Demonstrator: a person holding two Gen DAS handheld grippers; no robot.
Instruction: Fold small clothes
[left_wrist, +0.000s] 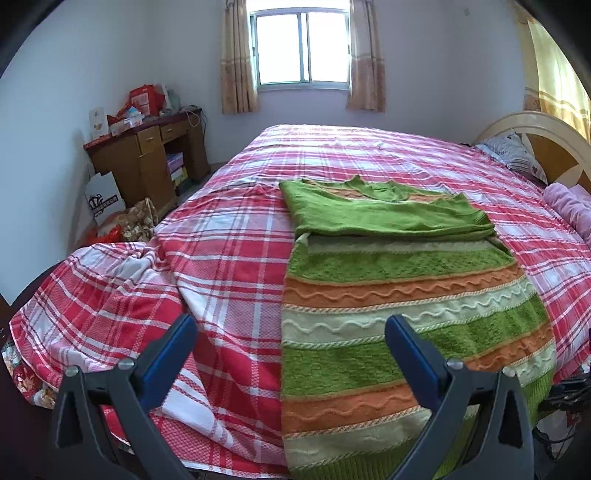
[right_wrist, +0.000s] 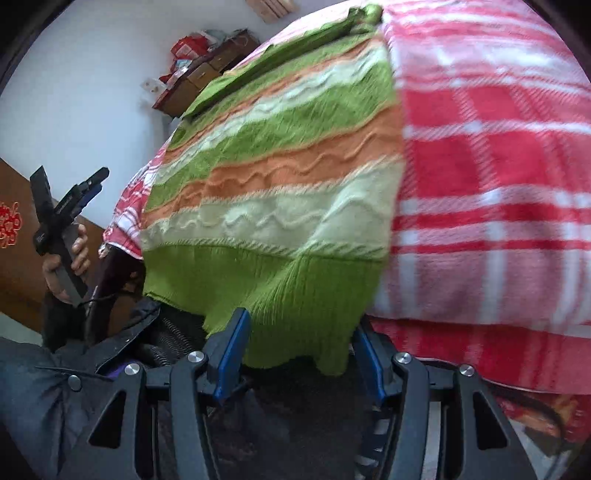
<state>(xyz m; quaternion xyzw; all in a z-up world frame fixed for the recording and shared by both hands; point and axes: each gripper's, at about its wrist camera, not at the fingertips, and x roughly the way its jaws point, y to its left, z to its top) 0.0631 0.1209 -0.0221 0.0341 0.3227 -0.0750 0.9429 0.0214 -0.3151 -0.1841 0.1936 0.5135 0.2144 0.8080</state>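
Observation:
A knitted sweater (left_wrist: 388, 295) striped green, orange and cream lies flat on the red plaid bed sheet (left_wrist: 229, 240), its green sleeves (left_wrist: 369, 214) folded across the chest. My left gripper (left_wrist: 291, 332) hovers open above the sweater's left edge near the hem, holding nothing. In the right wrist view the green ribbed hem (right_wrist: 288, 295) hangs over the bed's edge. My right gripper (right_wrist: 299, 336) stands partly open with that hem between its blue fingers (right_wrist: 231, 343); I see no pinch on the cloth. A hand holds the left gripper (right_wrist: 70, 173) at the left.
A wooden desk (left_wrist: 147, 158) piled with red boxes stands in the far left corner, with bags (left_wrist: 122, 218) on the floor beside it. A pillow (left_wrist: 513, 151), pink blanket (left_wrist: 569, 206) and headboard (left_wrist: 535, 125) are at the right. The person's dark jacket (right_wrist: 44, 387) is close.

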